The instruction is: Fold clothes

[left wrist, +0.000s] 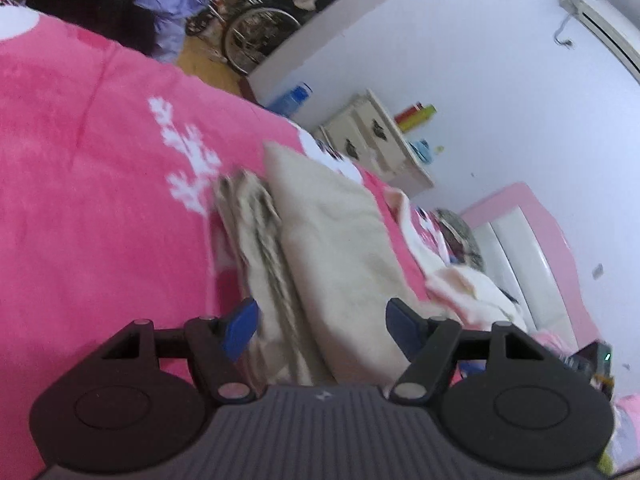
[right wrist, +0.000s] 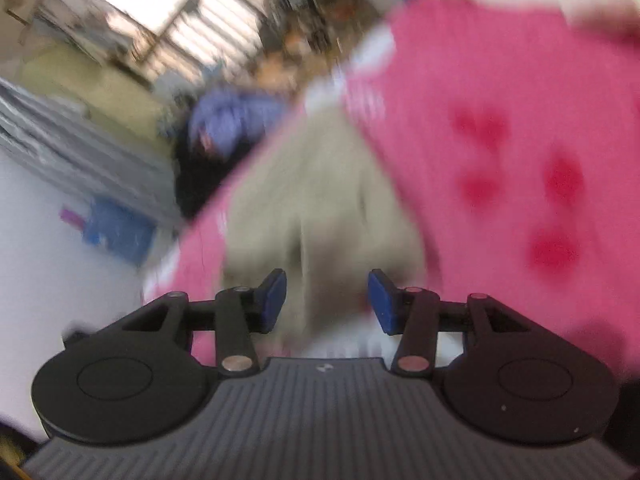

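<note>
Right wrist view is blurring badly; details hard to read. Both grippers, left (left wrist: 322, 320) & right (right wrist: 327, 300), are gaping wide, gripping nothing. Beige garment (left wrist: 340, 248) is lying folded just ahead on pink blanket (left wrist: 100, 160); white wall (left wrist: 460, 60) behind.

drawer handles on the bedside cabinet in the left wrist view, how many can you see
2. One handle is on the upper drawer front of the cabinet, the other handle on the drawer front beside it, nearer the bed. More may be hidden behind the pink blanket.
</note>
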A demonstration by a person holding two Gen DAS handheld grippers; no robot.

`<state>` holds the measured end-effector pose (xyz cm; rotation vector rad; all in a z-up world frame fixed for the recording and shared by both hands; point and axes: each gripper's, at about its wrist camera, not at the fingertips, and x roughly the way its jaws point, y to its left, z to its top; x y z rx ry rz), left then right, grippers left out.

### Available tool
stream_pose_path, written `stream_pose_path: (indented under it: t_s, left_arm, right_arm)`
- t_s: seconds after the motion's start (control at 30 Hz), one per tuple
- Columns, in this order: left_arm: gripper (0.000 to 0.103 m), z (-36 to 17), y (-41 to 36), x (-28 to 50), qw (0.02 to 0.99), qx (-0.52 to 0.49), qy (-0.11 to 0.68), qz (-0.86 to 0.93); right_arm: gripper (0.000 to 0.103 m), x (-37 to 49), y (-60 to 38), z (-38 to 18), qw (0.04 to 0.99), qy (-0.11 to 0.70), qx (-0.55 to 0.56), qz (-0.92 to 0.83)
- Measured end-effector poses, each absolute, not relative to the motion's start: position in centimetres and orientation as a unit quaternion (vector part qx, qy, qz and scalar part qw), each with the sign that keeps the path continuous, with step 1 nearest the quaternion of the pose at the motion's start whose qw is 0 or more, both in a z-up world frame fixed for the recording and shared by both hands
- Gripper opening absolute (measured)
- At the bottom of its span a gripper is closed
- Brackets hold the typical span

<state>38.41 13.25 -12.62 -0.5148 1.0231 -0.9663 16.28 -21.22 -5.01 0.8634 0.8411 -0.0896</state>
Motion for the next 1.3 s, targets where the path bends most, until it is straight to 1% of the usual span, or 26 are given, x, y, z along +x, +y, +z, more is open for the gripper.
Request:
stream_pose_path:
  t_s: [0.07, 0.13, 0.2, 0.27, 0.37, 0.47, 0.57, 0.67, 0.7, 0.77, 0.8, 0.83, 0.87, 0.93, 1.07, 1.13, 1.2, 1.23, 1.3]
  left_arm:
    - [0.071, -12.8, 12.5, 36.9, 0.724, -0.226, 0.476, -0.445]
    - [0.07, -13.5, 11.7, 35.5, 0.718, -0.207, 0.49, -0.448]
    - [0.068, -13.9, 10.7, 34.6, 0.722, -0.188, 0.494, -0.446]
    - [0.066, -13.7, 10.0, 34.0, 0.733, -0.166, 0.49, -0.441]
    - [0.065, -12.3, 8.8, 32.6, 0.777, -0.093, 0.449, -0.431]
    - [0.065, -10.5, 7.4, 30.6, 0.812, -0.013, 0.399, -0.425]
    - [0.065, -9.3, 6.2, 28.8, 0.829, 0.036, 0.365, -0.423]
    - [0.065, -9.0, 4.1, 27.7, 0.848, 0.093, 0.337, -0.398]
    - [0.062, -9.1, 3.5, 27.4, 0.857, 0.115, 0.326, -0.382]
    - [0.034, -9.2, 2.9, 27.2, 0.87, 0.135, 0.309, -0.36]
    - [0.031, -9.2, 2.8, 27.1, 0.875, 0.141, 0.301, -0.352]
    - [0.023, -9.2, 3.0, 27.0, 0.879, 0.141, 0.295, -0.347]
    - [0.02, -9.1, 3.6, 27.0, 0.882, 0.132, 0.292, -0.346]
    - [0.019, -9.2, 4.6, 26.8, 0.888, 0.121, 0.287, -0.337]
    - [0.018, -11.4, 5.9, 26.7, 0.888, 0.117, 0.313, -0.315]
    - [0.019, -11.9, 6.0, 26.2, 0.893, 0.117, 0.299, -0.316]
    - [0.019, -12.1, 5.9, 25.3, 0.9, 0.129, 0.276, -0.312]
    - [0.019, -12.2, 5.9, 25.1, 0.902, 0.128, 0.271, -0.31]
    - [0.019, -12.3, 6.0, 24.9, 0.905, 0.121, 0.266, -0.308]
  right_arm:
    - [0.045, 14.7, -18.4, -6.3, 0.803, 0.458, 0.38, -0.037]
    - [0.045, 13.9, -15.7, -7.1, 0.8, 0.52, 0.294, -0.062]
    - [0.045, 13.9, -13.9, -6.4, 0.823, 0.532, 0.172, -0.096]
    - [0.045, 13.9, -13.5, -4.8, 0.85, 0.502, 0.108, -0.117]
    - [0.044, 14.5, -13.3, -2.3, 0.887, 0.44, 0.036, -0.137]
    - [0.045, 16.1, -12.4, -1.1, 0.908, 0.393, -0.032, -0.14]
    - [0.045, 17.6, -11.4, -1.2, 0.917, 0.374, -0.071, -0.12]
    - [0.045, 18.3, -10.5, -1.3, 0.919, 0.373, -0.073, -0.107]
    - [0.045, 18.5, -10.5, -1.5, 0.919, 0.374, -0.066, -0.103]
    - [0.045, 18.3, -10.5, -1.7, 0.918, 0.379, -0.06, -0.102]
    - [0.045, 18.2, -10.7, -1.7, 0.917, 0.381, -0.06, -0.103]
    - [0.045, 18.1, -10.7, -1.8, 0.915, 0.384, -0.059, -0.105]
    - [0.045, 18.1, -10.6, -1.8, 0.914, 0.386, -0.056, -0.108]
    - [0.045, 18.4, -10.8, -2.1, 0.912, 0.391, -0.044, -0.115]
    - [0.045, 19.1, -12.3, -2.0, 0.914, 0.388, 0.012, -0.118]
    - [0.045, 20.5, -12.9, -1.2, 0.918, 0.382, 0.047, -0.093]
    - [0.048, 22.3, -13.3, -0.2, 0.921, 0.375, 0.082, -0.056]
    - [0.052, 23.2, -13.5, 0.2, 0.922, 0.372, 0.099, -0.038]
    - [0.054, 25.2, -13.8, 1.1, 0.922, 0.366, 0.13, -0.002]
